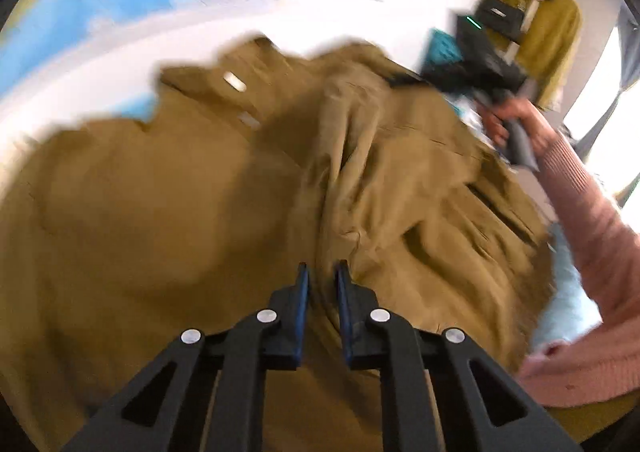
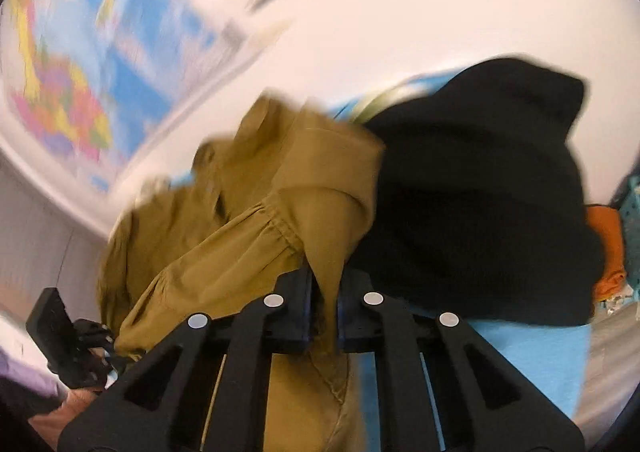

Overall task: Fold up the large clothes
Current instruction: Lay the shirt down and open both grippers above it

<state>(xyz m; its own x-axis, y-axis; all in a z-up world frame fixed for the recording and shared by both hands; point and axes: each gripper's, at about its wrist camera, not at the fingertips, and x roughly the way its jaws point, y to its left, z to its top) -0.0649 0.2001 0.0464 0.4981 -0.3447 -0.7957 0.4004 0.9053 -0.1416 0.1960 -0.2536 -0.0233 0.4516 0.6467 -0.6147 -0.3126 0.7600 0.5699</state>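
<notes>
Left tongs (image 1: 321, 272): blue pads close together with a narrow gap, a ridge of fabric running up between them. Frame is blurred, so I cannot tell if the pads actually pinch the cloth.

Olive-brown jacket (image 1: 200, 212) fills most of the left wrist view, spread out and rumpled, with a raised fold running away from the tongs up the middle. Two small pale tabs (image 1: 235, 82) sit near its far edge, probably snaps or labels, too smeared to say. Slit pockets show on the right half.

Right side of that view: a pink ribbed sleeve (image 1: 592, 236) reaches in, hand (image 1: 516, 124) wrapped around the grey handle of the other tool, whose black body sits over the jacket's far right edge.

Right tongs (image 2: 324, 292): together, clamped on a tapering flap of the jacket (image 2: 248, 236), next to a gathered cuff. The cloth hangs from the pinch down past the linkage.

Just beside the jacket, to the right, a black garment (image 2: 480, 192) lies bunched up on a light blue sheet (image 2: 532, 356). An orange cloth (image 2: 608, 248) pokes out at its right edge, next to something teal and perforated.

Low left in the right wrist view: black block of the left tool (image 2: 60, 336).

Far: a coloured world map (image 2: 72, 92) on a white wall. In the left view, yellow-green clothes (image 1: 552, 40) hang on a rack at the top right, window light next to them.
</notes>
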